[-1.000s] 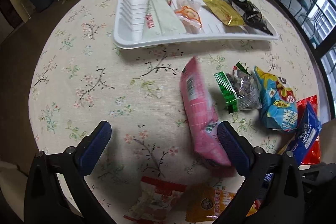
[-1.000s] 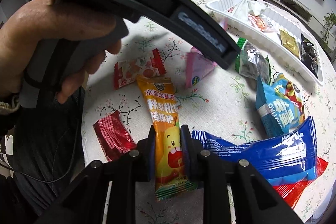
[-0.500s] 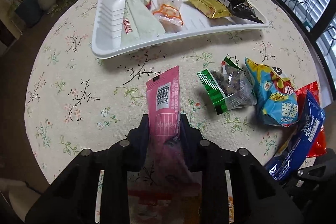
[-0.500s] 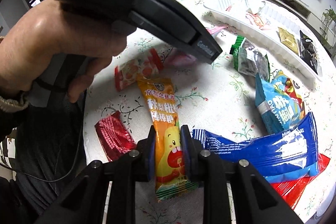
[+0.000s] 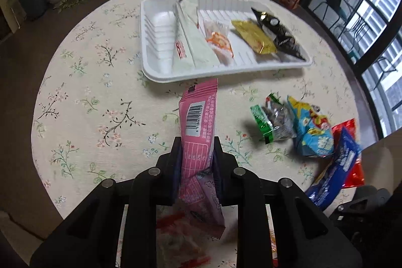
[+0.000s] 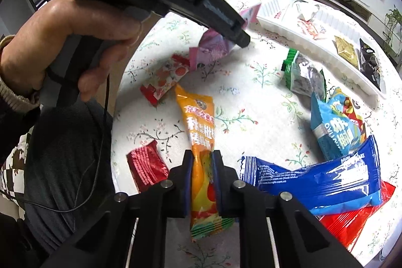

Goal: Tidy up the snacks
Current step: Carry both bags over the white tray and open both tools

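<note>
My left gripper [image 5: 196,145] is shut on a long pink snack packet [image 5: 198,114], lifted off the flowered tablecloth with its far end near the white tray [image 5: 150,16]. In the right wrist view the same pink packet [image 6: 213,49] hangs from that left gripper, held by a hand [image 6: 83,42]. My right gripper [image 6: 202,157] is shut on the near end of an orange snack packet [image 6: 199,122] that lies on the table. The tray holds a pale green packet [image 5: 191,42], an orange-printed clear packet [image 5: 218,39], a gold packet [image 5: 253,37] and a black packet [image 5: 279,34].
On the cloth lie a green-edged nut packet [image 6: 301,74], a light blue packet [image 6: 334,127], a dark blue packet [image 6: 326,180] over a red one [image 6: 351,220], a small red packet [image 6: 148,167] and a fruit-printed packet [image 6: 165,77]. Plants and a low shelf stand beyond the round table.
The left gripper went from wide open beside the pink packet to shut on it, then lifted it toward the tray. The right gripper stayed on the orange packet and squeezed it tighter.
</note>
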Demonstrator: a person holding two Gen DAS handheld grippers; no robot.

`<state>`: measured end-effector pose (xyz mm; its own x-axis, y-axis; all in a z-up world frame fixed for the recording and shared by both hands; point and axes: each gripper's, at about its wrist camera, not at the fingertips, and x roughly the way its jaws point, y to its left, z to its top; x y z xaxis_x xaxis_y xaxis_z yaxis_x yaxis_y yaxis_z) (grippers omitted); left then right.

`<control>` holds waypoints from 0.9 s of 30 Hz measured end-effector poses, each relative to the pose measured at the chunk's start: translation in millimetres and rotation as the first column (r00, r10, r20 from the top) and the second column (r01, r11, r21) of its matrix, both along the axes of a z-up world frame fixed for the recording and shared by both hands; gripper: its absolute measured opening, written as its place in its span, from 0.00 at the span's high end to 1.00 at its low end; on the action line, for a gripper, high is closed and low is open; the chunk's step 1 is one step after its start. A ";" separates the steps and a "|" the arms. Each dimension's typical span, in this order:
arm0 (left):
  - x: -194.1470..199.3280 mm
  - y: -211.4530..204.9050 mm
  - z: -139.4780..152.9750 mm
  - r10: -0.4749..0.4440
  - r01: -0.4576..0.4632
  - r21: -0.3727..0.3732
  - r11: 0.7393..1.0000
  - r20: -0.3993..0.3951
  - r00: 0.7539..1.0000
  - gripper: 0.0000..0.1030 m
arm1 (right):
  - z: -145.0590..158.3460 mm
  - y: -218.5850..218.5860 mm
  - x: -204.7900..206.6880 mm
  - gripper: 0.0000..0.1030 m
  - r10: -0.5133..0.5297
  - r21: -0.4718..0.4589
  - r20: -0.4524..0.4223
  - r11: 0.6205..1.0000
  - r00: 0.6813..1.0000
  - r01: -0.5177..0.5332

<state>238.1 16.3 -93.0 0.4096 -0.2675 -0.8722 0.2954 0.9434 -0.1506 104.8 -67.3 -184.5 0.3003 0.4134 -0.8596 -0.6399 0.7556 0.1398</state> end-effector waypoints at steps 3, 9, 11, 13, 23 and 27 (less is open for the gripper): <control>-1.6 8.9 8.8 0.008 -0.008 -0.059 0.998 0.011 1.000 0.81 | 0.1 0.6 3.6 0.86 -0.009 0.006 -0.007 1.000 1.000 0.009; -10.9 20.0 22.6 -0.003 0.007 -0.154 0.988 0.025 1.000 0.81 | 5.1 -6.2 6.9 0.87 -0.045 0.048 -0.013 0.998 0.999 0.045; -14.4 23.2 27.2 -0.006 0.011 -0.169 0.986 0.029 1.000 0.81 | 10.0 -10.6 9.3 0.87 -0.060 0.067 -0.011 0.996 0.998 0.061; -18.7 25.6 33.5 0.000 0.008 -0.181 0.983 0.042 0.999 0.81 | 16.4 -14.9 10.8 0.87 -0.074 0.084 -0.006 0.994 0.997 0.075; -7.5 42.7 96.6 0.041 -0.005 -0.205 0.979 0.173 0.984 0.81 | 92.4 -69.8 46.7 0.87 -0.216 0.227 0.084 0.955 0.973 0.193; 17.5 40.6 115.7 0.046 -0.008 -0.181 0.983 0.207 0.977 0.81 | 123.2 -84.1 74.2 0.87 -0.262 0.232 0.140 0.946 0.955 0.226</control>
<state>255.6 57.0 22.7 0.5869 -0.3973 -0.7055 0.3134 0.9149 -0.2544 179.1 -151.4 -61.3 0.5459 0.4756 -0.6898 -0.4674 0.8562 0.2204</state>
